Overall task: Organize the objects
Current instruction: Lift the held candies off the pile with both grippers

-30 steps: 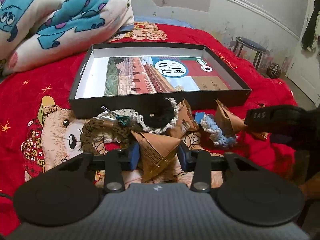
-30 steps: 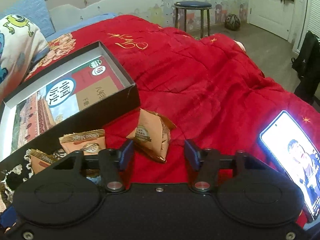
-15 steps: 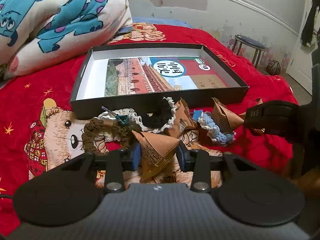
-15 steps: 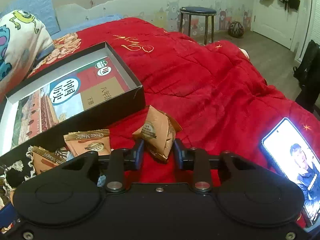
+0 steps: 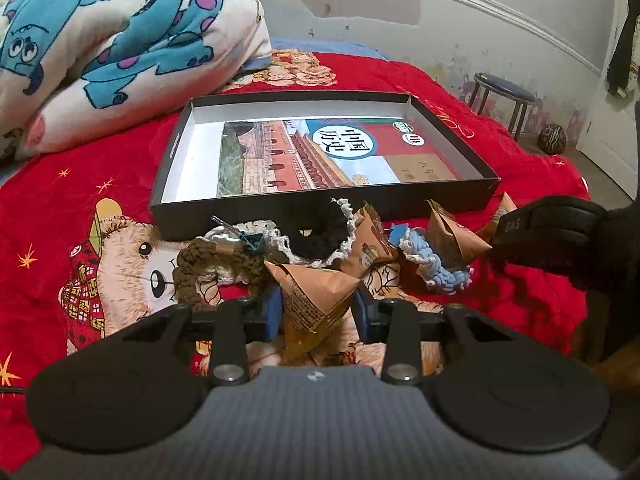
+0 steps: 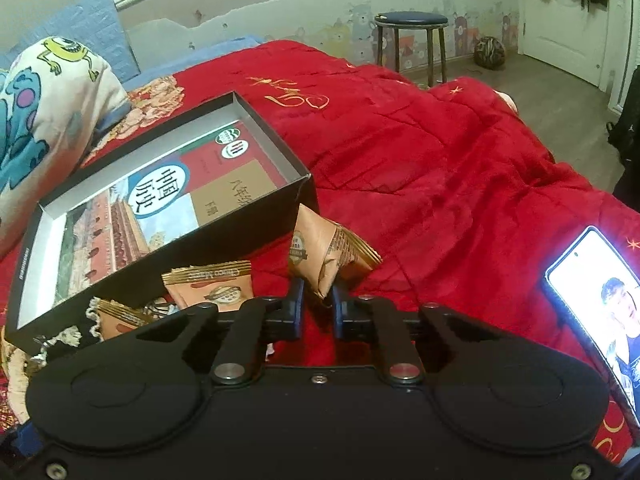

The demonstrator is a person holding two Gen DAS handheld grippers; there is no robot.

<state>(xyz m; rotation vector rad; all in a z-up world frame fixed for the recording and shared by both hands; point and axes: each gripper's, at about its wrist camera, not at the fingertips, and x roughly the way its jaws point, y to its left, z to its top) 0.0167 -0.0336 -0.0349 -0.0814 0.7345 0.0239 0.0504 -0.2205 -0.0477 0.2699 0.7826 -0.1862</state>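
The left gripper [image 5: 318, 307] is pinching a brown snack packet [image 5: 314, 294] below the black box [image 5: 320, 210] near edge; the right gripper [image 6: 318, 307], open earlier, is now pinching another packet [image 6: 326, 256], seemingly lifted, with bare red blanket [image 6: 440, 168] spreading to the right

left gripper [image 5: 318, 307] clamping snack packet [image 5: 310, 298], black box [image 5: 320, 210]
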